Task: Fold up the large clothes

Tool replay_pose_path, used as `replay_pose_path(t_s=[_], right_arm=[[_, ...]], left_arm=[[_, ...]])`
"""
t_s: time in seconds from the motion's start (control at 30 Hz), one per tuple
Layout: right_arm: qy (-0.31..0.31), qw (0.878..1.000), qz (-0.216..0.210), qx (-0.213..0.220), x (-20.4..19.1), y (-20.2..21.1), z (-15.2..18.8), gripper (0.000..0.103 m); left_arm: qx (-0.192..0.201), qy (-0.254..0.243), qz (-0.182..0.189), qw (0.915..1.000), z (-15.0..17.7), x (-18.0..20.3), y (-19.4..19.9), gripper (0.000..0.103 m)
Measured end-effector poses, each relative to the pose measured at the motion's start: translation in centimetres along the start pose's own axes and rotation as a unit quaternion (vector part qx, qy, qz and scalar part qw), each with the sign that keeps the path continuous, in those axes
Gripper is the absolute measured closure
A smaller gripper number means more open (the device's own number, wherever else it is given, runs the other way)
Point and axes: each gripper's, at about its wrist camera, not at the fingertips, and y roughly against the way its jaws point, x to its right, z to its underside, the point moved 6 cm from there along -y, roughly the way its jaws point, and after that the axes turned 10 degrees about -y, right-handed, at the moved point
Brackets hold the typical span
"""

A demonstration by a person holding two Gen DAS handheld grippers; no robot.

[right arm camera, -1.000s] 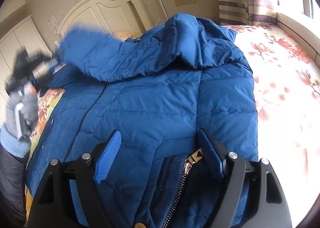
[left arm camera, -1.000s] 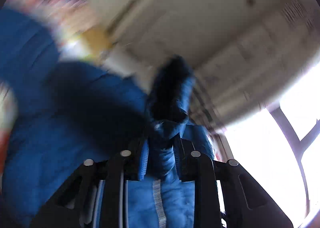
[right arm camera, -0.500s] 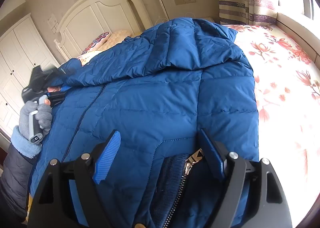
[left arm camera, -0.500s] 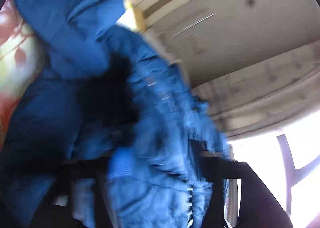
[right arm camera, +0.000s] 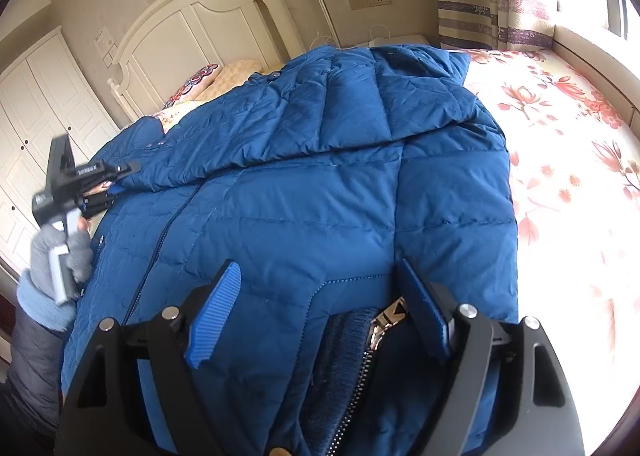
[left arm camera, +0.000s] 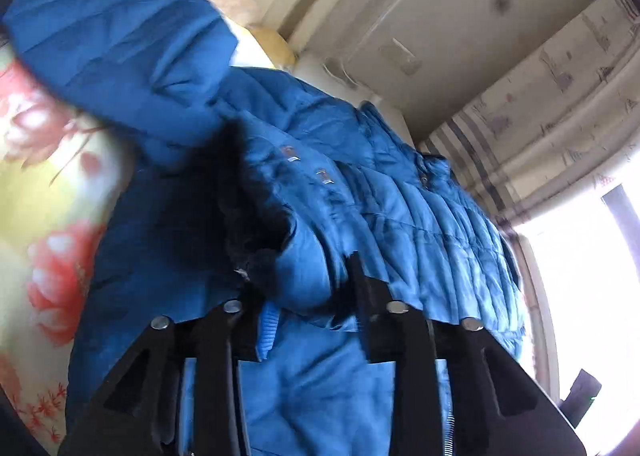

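Right wrist view: your down jacket (right arm camera: 320, 183) lies across the bed (right arm camera: 568, 143), near its headboard end. Left gripper (left arm camera: 304, 288) is clamped on the sleeve cuff; lay it flat across the chest. Right gripper (right arm camera: 320, 308), jaws apart, can steady the hem.

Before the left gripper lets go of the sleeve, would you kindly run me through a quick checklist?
1. Left gripper gripping the cuff of the blue quilted puffer jacket: ok, fabric bunched between its fingers.
2. Sleeve laid across the jacket's front: ok.
3. Right gripper open over the hem: ok, jaws apart.
4. Metal zipper clear of the right fingers: ok.
5. Jacket fully on the floral bedsheet: cannot tell, left edge hidden.
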Motion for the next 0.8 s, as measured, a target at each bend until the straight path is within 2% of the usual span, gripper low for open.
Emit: replay_pose_path(t_s=[0.07,0.13,0.17,0.2,0.23,0.3,0.33,0.4,0.43,0.5,0.57,0.63,0.73,0.8], right_arm=[[0.0,1.0,0.006,0.004,0.0,0.1,0.0,0.025],[0.001,1.0,0.023,0.007,0.0,0.4,0.0,0.027],[0.005,0.999,0.031,0.006,-0.2,0.6,-0.2,0.029],[0.01,0.999,0.035,0.008,-0.4,0.8,-0.5,0.031],[0.02,0.999,0.041,0.017,-0.8,1.0,-1.5,0.031],[0.035,0.997,0.058,0.038,-1.8,1.4,-4.4,0.032],[0.037,0.996,0.064,0.047,-2.3,1.3,-5.8,0.033],[0.047,0.995,0.067,0.062,-3.6,0.6,-8.7,0.033],[0.061,0.993,0.077,0.067,-4.4,-0.7,-10.5,0.033],[0.061,0.992,0.095,0.048,-4.2,-3.5,-12.0,0.033],[0.057,0.991,0.121,0.009,-2.9,-7.0,-12.2,0.037],[0.062,0.987,0.144,-0.036,-1.2,-9.0,-10.7,0.037],[0.066,0.992,0.105,-0.036,-0.5,-8.1,-9.8,0.037],[0.054,0.994,0.084,-0.05,0.0,-7.3,-10.0,0.037]], left_arm=[[0.074,0.025,-0.016,0.9968,-0.5,-0.8,2.5,0.072],[0.156,0.018,-0.027,0.9872,-1.5,-0.5,6.0,0.071],[0.201,-0.006,-0.042,0.9786,-1.9,0.1,8.0,0.065],[0.221,-0.028,-0.045,0.9739,-2.2,0.9,8.9,0.058],[0.22,-0.056,-0.042,0.9729,-2.7,2.1,9.2,0.042],[0.206,-0.092,-0.047,0.9732,-3.6,3.6,8.6,0.042],[0.183,-0.122,-0.059,0.9737,-4.1,5.0,7.6,0.04],[0.13,-0.156,-0.09,0.975,-4.5,7.1,4.2,0.019],[0.093,-0.169,-0.108,0.9752,-4.4,7.3,2.0,0.014],[0.064,-0.165,-0.114,0.9776,-3.5,5.9,0.2,0.014],[0.021,-0.145,-0.098,0.9844,-1.6,4.4,-2.1,0.014],[-0.015,-0.14,-0.095,0.9856,-0.1,3.2,-3.8,0.014],[-0.016,-0.148,-0.093,0.9844,-0.1,3.3,-3.9,0.011],[-0.025,-0.162,-0.11,0.9803,0.5,3.5,-4.4,0.011]])
